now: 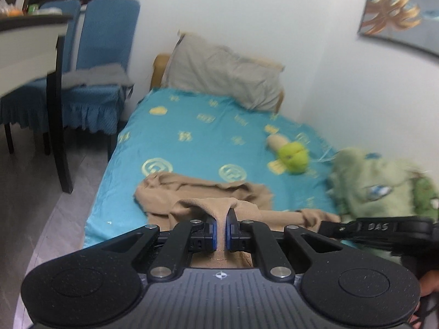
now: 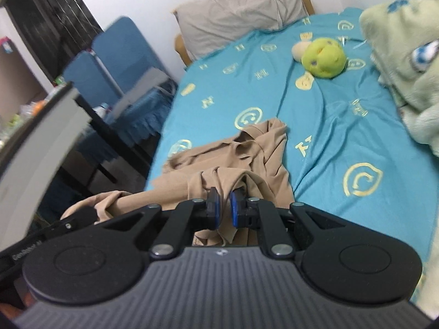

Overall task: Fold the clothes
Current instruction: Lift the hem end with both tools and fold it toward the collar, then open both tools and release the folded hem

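My left gripper (image 1: pixel 221 230) and right gripper (image 2: pixel 225 209) each pinch a bunched edge of the tan garment (image 1: pixel 203 192), low centre; thin, limp, stretchy cloth, best held by its hems.

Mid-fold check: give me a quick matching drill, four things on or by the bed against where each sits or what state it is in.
Things:
1. tan garment
2. grey pillow
3. green ball toy
4. blue chairs

Places or states:
A. at the head of the bed
B. pinched by both tongs
C. on the floor beside the bed
D. loose on the turquoise sheet

Pairs: 1-B, 2-A, 3-D, 4-C. The left tongs and right tongs both grip cloth.
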Demonstrator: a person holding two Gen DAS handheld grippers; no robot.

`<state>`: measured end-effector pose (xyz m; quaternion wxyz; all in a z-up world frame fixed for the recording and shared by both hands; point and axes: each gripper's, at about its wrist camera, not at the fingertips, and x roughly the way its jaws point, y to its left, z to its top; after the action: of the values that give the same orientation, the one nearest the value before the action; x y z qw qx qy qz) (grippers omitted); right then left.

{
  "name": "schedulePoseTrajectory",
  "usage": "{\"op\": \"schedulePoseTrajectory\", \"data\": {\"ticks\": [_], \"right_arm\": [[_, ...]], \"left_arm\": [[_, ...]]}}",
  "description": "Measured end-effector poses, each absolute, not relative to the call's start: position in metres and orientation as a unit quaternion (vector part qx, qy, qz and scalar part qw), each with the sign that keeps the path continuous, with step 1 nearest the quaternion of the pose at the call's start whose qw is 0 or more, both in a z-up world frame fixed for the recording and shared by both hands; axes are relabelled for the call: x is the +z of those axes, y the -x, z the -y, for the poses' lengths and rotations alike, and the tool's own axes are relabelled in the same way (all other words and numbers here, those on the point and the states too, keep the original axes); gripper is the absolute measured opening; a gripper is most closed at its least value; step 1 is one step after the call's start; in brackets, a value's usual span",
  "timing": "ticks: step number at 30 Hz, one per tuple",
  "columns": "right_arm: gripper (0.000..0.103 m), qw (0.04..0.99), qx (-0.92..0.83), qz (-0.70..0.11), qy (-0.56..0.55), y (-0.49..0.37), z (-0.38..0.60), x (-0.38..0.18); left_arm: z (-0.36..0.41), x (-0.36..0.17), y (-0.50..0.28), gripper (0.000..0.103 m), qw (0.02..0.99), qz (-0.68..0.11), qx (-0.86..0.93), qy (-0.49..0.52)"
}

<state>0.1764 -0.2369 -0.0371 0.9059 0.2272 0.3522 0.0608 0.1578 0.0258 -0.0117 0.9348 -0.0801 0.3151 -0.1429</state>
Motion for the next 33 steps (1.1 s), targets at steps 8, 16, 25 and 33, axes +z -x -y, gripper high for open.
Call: {"op": "schedulePoseTrajectory", "data": {"ticks": [8,16,25,33], "right_arm": [[0.013,0.897,0.043,-0.385,-0.213,-0.235,0.23,-0.108],[0.015,0.884,0.036,-0.399,-0.239,-0.255,0.239,-0.13],[0.083,0.899,0.035,-0.347,-0.264,-0.218,0.254,-0.098],[0.049,0.891,0.034,-0.406,-0.199,-0.201,0.242,-0.109]], "left_arm": [[-0.035,-0.1,-0.226,0.011,0.917,-0.371,-0.131,0.066],[-0.037,-0.121,-0.242,0.019,0.914,-0.378,-0.135,0.066],[-0.036,-0.103,-0.215,0.059,0.92,-0.372,-0.125,0.016],[-0.041,-0.111,-0.19,0.063,0.902,-0.419,-0.107,0.012]]}}
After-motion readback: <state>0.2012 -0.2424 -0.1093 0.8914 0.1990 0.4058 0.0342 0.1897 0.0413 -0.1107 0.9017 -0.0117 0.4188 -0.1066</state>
